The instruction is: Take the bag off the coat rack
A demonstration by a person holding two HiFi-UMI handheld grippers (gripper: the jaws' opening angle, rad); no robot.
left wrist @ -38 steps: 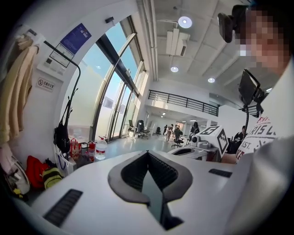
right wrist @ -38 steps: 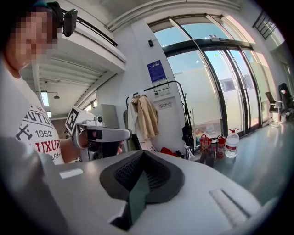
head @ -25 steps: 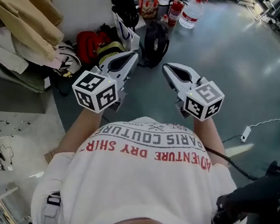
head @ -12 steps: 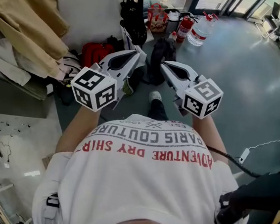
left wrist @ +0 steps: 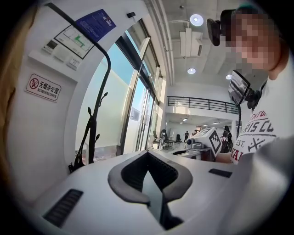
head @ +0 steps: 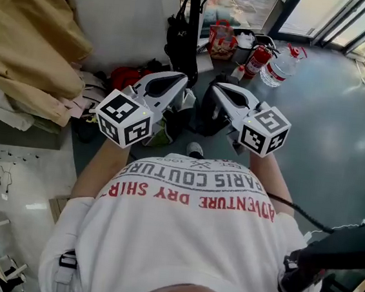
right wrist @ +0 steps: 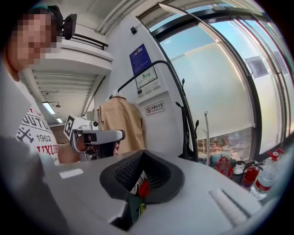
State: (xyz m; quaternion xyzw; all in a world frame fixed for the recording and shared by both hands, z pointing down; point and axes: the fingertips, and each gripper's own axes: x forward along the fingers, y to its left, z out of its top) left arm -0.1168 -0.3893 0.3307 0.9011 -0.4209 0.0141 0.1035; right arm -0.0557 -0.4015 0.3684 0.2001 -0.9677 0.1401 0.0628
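- Head view: you hold both tools out in front of your white shirt, side by side, near each other but not touching. The left gripper and the right gripper both have their jaws together, with nothing in either.
- Head view: the black bag hangs on the pole of the coat rack, ahead of both tips. Neither tool touches it.
- Head view: a beige coat is piled at far left. A red bag and a black backpack sit on the floor below the tips. A fire extinguisher and a water bottle stand right of the rack.
- Left gripper view: your left gripper is fully closed and empty. The coat rack stands ahead to the left, by the window. I can't make out the bag here.
- Right gripper view: your right gripper has its pads together and grips nothing. Bits of red, white and green show through the slit below the pads; can't tell what they are. The coat rack is ahead to the right, and the beige coat is left of it.
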